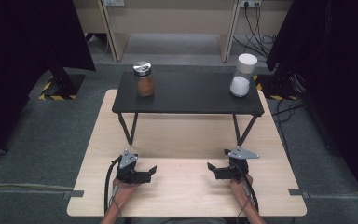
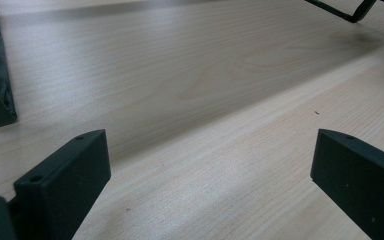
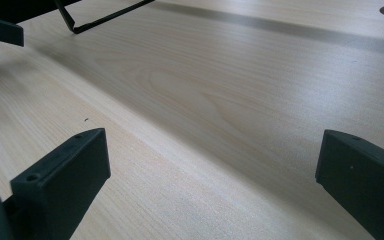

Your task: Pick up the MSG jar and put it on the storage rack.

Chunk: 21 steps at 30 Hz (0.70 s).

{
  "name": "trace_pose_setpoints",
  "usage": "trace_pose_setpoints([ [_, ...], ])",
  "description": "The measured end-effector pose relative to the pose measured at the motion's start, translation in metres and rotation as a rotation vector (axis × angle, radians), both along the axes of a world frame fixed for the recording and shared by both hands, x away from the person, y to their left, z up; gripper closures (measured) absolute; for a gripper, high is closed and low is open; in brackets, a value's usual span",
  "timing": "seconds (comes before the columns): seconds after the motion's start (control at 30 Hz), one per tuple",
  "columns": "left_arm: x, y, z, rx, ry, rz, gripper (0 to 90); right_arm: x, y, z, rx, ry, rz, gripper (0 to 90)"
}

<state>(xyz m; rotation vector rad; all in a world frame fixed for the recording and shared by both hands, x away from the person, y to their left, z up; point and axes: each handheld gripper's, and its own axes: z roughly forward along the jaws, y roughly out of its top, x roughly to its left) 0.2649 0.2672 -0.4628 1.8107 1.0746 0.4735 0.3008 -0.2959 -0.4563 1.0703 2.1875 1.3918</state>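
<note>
The left gripper [image 1: 150, 171] and right gripper [image 1: 213, 169] were held low over the worktop [image 1: 186, 191] near its front edge, jaws spread apart, empty, facing each other. On the black stand [image 1: 189, 95] behind, a brown jar [image 1: 145, 79] and white jar [image 1: 242, 75] were set well apart.

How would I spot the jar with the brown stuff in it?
Find the small black shelf standing on the wooden table. The brown-filled jar stands at its far left corner, with a shiny metal lid, unlike the white-capped jar of white powder opposite.
</note>
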Motion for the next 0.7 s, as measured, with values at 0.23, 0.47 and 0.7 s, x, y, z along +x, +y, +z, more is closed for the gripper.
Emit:
trace_pose_setpoints([
  [0.23, -0.0001, -0.0003, -0.0002, -0.002, 0.0, 0.001, 1.8, 0.0003, 0.0002, 0.0004, -0.002, 0.002, 0.002, 1.1],
  [0.47, -0.0001, -0.0004, -0.0001, -0.001, 0.0, 0.001, 1.9, 0.001, 0.0006, 0.0009, -0.008, 0.003, 0.006, 1.1],
  [0.7, 0.0, -0.0005, 0.0001, 0.001, 0.0, 0.0, 1.9, 0.0011, 0.0013, 0.0015, -0.012, 0.004, 0.008, 1.1],
])
